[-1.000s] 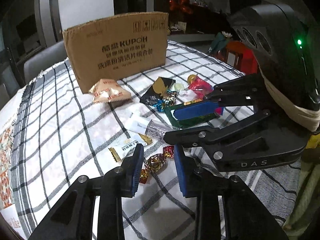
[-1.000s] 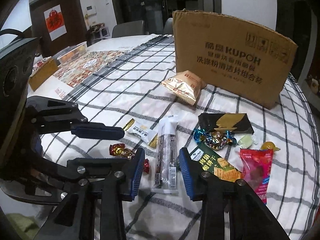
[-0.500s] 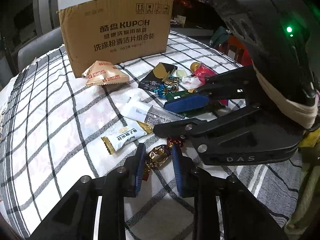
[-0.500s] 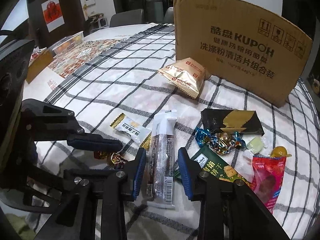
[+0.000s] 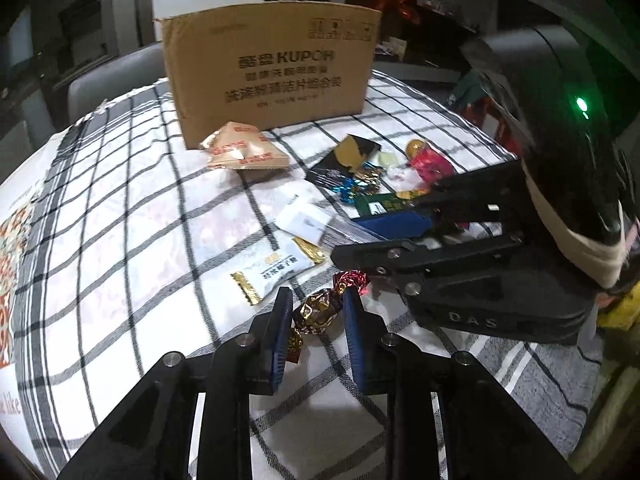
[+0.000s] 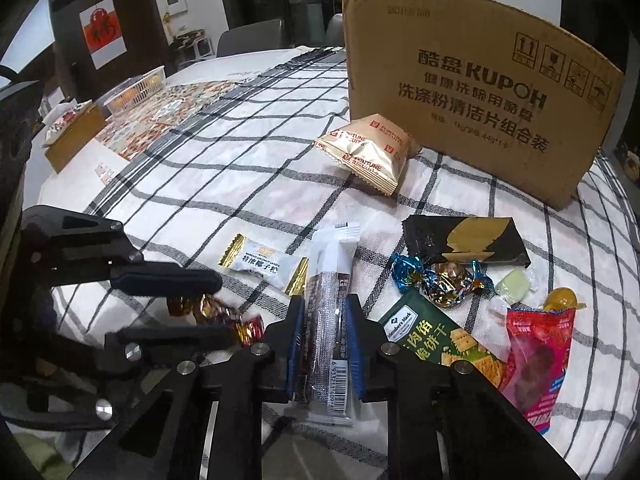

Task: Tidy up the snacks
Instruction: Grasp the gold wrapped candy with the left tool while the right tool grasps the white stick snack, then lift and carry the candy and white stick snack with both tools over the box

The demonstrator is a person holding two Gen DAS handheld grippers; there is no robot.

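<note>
Snacks lie scattered on a checked tablecloth (image 6: 224, 160) before a cardboard box (image 6: 472, 92). My left gripper (image 5: 314, 314) has its blue pads on both sides of a gold and red foil candy (image 5: 320, 312), which also shows in the right wrist view (image 6: 216, 312); the pads look closed against it. My right gripper (image 6: 324, 328) has its pads pressed on a long clear-wrapped brown snack bar (image 6: 328, 304). A white coconut candy packet (image 6: 266, 266) lies between the two grippers.
A beige biscuit bag (image 6: 368, 152) lies by the box. A black and gold packet (image 6: 464, 240), blue foil candies (image 6: 440, 276), a green cracker pack (image 6: 440, 336) and a red pouch (image 6: 536, 356) lie right. A basket (image 6: 136, 92) stands far left.
Both grippers have moved forward and down and their jaws have narrowed: the left onto the foil candy, the right onto the snack bar.
</note>
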